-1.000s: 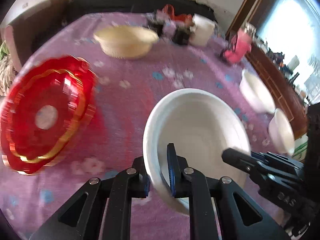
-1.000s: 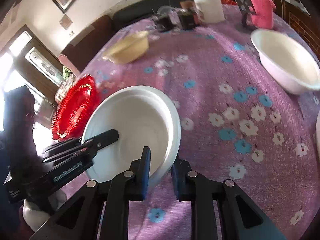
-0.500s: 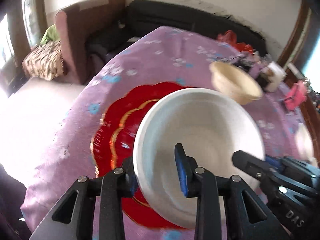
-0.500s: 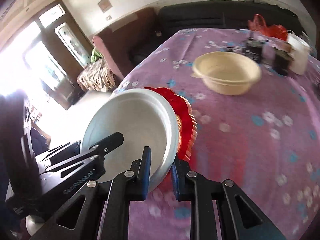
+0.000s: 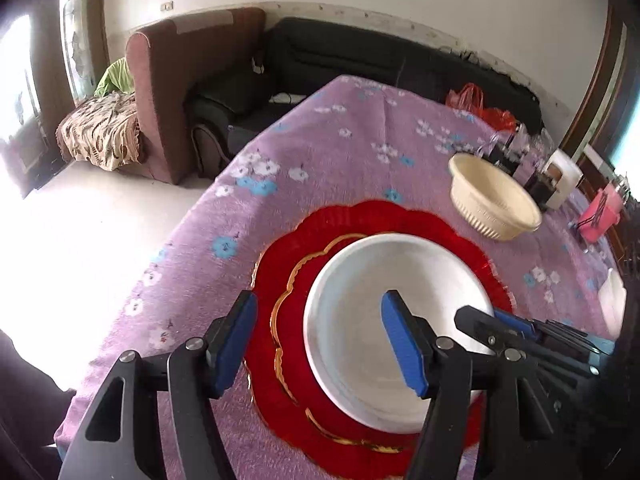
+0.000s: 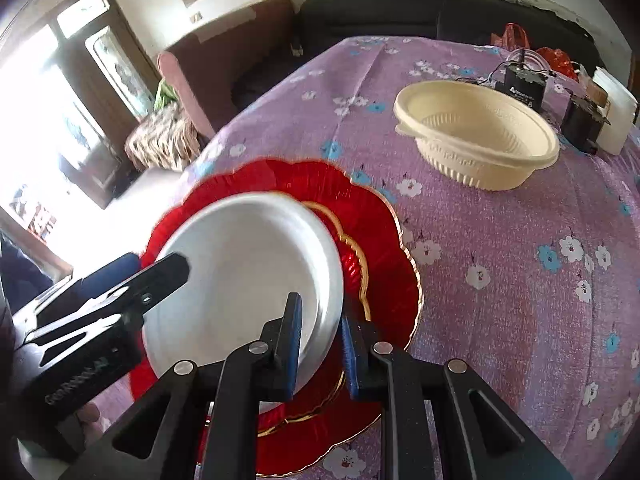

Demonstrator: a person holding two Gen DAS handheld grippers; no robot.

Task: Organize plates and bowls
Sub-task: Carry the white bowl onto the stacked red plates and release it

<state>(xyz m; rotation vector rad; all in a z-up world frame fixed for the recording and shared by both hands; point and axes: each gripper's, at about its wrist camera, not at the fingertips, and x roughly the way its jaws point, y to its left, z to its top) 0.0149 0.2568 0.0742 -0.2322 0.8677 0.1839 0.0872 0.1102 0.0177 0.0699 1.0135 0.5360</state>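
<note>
A white bowl (image 5: 396, 308) sits on the red scalloped plate (image 5: 280, 280) near the table's left edge. My left gripper (image 5: 320, 336) is open, its fingers spread either side of the bowl's near-left rim, not touching it. My right gripper (image 6: 320, 336) is shut on the white bowl's (image 6: 248, 264) right rim, over the red plate (image 6: 384, 248). The right gripper also shows in the left wrist view (image 5: 496, 328), and the left gripper shows in the right wrist view (image 6: 132, 276).
A cream ribbed bowl (image 6: 476, 140) stands farther back on the purple flowered tablecloth (image 6: 520, 248). Black boxes (image 6: 524, 84) and a white container (image 6: 616, 116) are behind it. Another white bowl's edge (image 5: 614, 304) lies at the right. The table edge drops off left.
Both grippers carried the white bowl left and set it onto the red plate. My left gripper has opened and let go of the rim. The right stays shut on it.
</note>
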